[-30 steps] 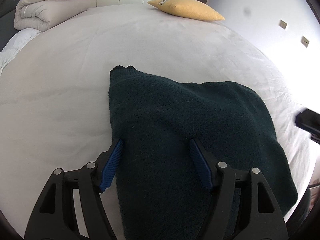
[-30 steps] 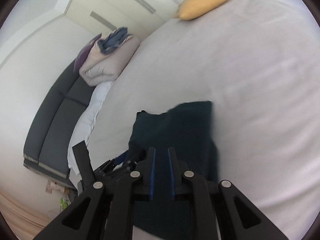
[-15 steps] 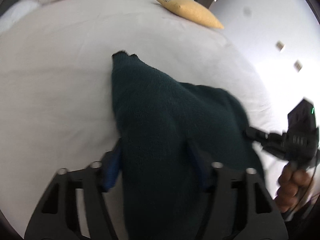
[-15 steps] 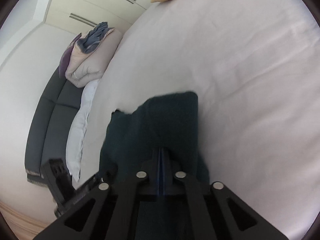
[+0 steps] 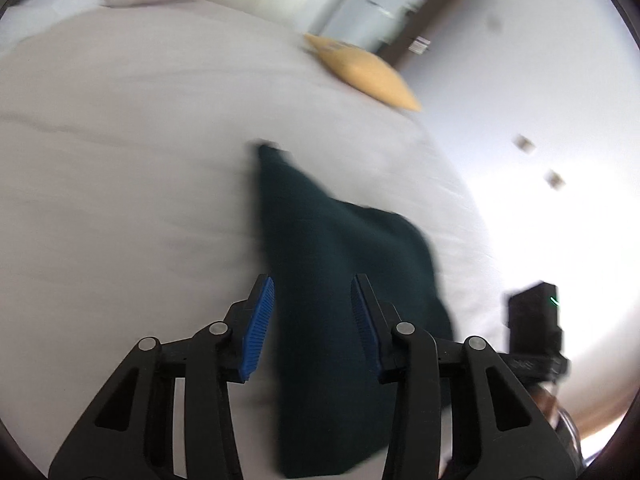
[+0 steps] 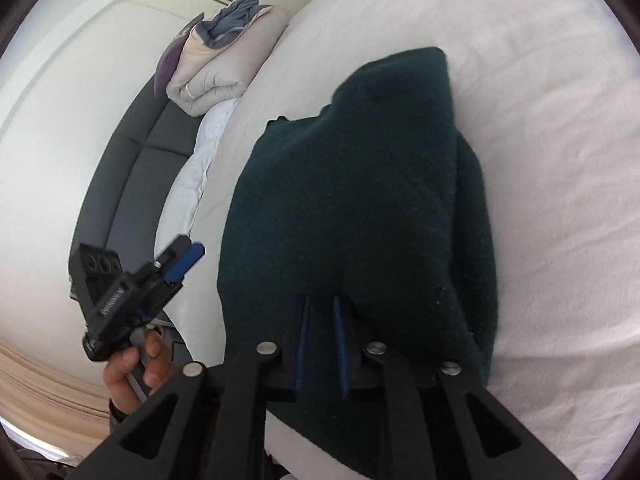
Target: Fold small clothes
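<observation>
A dark green fleece garment [image 5: 340, 260] lies folded in a long heap on the white bed [image 5: 140, 180]. My left gripper [image 5: 311, 300] hovers above and short of its near end. Its blue pads [image 5: 260, 312] are closing with nothing between them; the cloth only shows behind the gap. The right wrist view shows that left gripper [image 6: 186, 256] held off the bed's left edge, apart from the garment [image 6: 360, 200]. My right gripper [image 6: 322, 308] rests with its tips sunk in the cloth's near edge. Its jaws are opening, a narrow gap between the pads and cloth around them.
A yellow pillow [image 5: 368, 76] lies at the bed's far side. A folded duvet stack [image 6: 216, 68] sits at the far left corner, above a grey sofa [image 6: 120, 184] beside the bed. A hand [image 6: 132, 364] grips the left tool. White sheet [image 6: 560, 160] stretches right of the garment.
The left gripper drew back and up off the garment while its jaws narrowed. The right gripper came down with the cloth onto the bed, and its pads have parted slightly.
</observation>
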### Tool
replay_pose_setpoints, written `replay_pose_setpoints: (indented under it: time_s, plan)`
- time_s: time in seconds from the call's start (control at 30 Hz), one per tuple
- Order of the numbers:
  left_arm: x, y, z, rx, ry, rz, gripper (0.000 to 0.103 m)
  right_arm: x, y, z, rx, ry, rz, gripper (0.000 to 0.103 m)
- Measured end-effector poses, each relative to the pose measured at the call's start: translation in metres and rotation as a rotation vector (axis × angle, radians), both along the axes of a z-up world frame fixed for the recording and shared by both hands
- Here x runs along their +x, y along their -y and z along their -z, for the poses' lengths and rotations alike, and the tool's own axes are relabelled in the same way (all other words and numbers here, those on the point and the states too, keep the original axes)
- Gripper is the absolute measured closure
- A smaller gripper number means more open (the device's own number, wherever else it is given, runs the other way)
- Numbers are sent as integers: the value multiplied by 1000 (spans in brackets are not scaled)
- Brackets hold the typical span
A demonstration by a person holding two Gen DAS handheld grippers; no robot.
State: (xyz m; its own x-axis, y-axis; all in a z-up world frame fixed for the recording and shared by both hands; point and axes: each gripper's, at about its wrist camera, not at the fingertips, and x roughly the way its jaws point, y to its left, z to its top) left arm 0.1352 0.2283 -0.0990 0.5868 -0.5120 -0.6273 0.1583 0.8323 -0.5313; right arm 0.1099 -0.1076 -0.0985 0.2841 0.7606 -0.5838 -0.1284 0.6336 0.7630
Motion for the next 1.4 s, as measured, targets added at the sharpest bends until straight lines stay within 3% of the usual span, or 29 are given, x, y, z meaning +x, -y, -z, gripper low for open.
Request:
replay_pose_setpoints:
  time_s: [0.03, 0.1, 0.17, 0.27, 0.4, 0.5, 0.6, 0.67, 0.77, 0.83, 0.93, 1.03, 1.2, 1.3, 1.4]
  plan:
    - [8, 13, 9, -69, -35, 95, 65, 2, -3, -2, 12, 6, -10, 72]
    - [20, 32, 34, -164, -130, 205, 65, 1, -6, -3, 29, 11, -25, 65]
    - [22, 37, 51, -146, -156, 194, 69, -1, -3, 4, 33, -2, -43, 67]
    - [19, 28, 55, -224, -174, 222, 69, -9, 8, 10, 50, 0, -52, 70]
    - [1, 22, 63, -172, -199, 259, 69, -30, 36, 18, 81, 21, -33, 70]
    - [-13, 19, 61, -150, -178, 215, 69, -42, 52, 16, 96, 34, 29, 70]
    - [-20, 24, 42, -8, -106, 111, 68, -64, 73, 5, 20, 66, 122, 62]
    - [-33, 33, 21, 182, -21, 36, 64, -77, 78, -5, -71, 97, 168, 53]
    - [-53, 57, -11, 446, 163, -82, 45, -96, 73, -31, -201, 188, 213, 49]
    - [-70, 75, -32, 560, 297, -160, 22, -107, 62, -53, -264, 272, 246, 41]
    - [-91, 94, -55, 597, 424, -205, 1, -126, 41, -89, -358, 433, 287, 23]
    - [-110, 118, -76, 585, 503, -200, 0, -146, 19, -124, -410, 605, 310, 0]
    - [-127, 118, -92, 531, 461, -235, 0, -175, -12, -164, -538, 810, 324, 0]
    - [-134, 106, -96, 503, 414, -245, 0, -185, -24, -177, -591, 860, 323, 0]
    - [-146, 83, -98, 522, 378, -267, 0, -189, -30, -183, -621, 834, 348, 0]
